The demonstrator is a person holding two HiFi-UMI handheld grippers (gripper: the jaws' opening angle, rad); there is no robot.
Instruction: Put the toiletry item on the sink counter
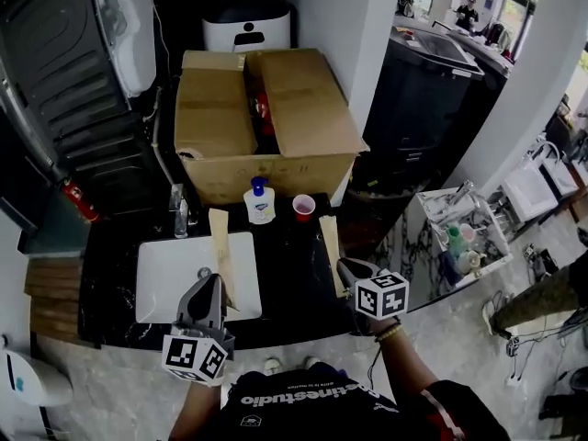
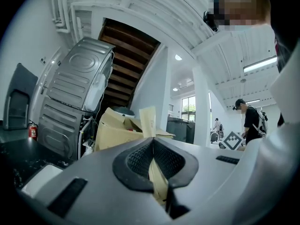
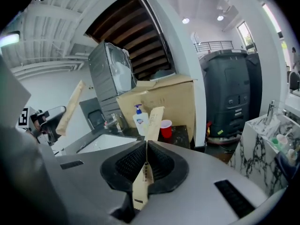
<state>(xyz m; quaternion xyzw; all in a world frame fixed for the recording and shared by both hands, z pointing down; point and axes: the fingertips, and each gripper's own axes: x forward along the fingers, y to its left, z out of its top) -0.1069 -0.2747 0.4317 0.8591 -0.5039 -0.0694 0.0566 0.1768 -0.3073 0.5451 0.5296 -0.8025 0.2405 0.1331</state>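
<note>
I hold two long flat tan paper packets, one in each gripper, above the black sink counter (image 1: 294,274). My left gripper (image 1: 210,280) is shut on the left packet (image 1: 221,246), which points away over the white basin (image 1: 165,274). Between the left jaws this packet (image 2: 148,121) stands upright, pinched in my left gripper (image 2: 152,143). My right gripper (image 1: 345,267) is shut on the right packet (image 1: 332,246) over the counter's right part. In the right gripper view that packet (image 3: 153,117) rises from my closed right gripper (image 3: 146,145).
A soap pump bottle (image 1: 260,201), a red cup (image 1: 303,208) and a faucet (image 1: 180,211) stand at the counter's back. Behind them sits an open cardboard box (image 1: 266,122). A marble stand with bottles (image 1: 455,242) is at the right. A person (image 2: 253,121) stands far off.
</note>
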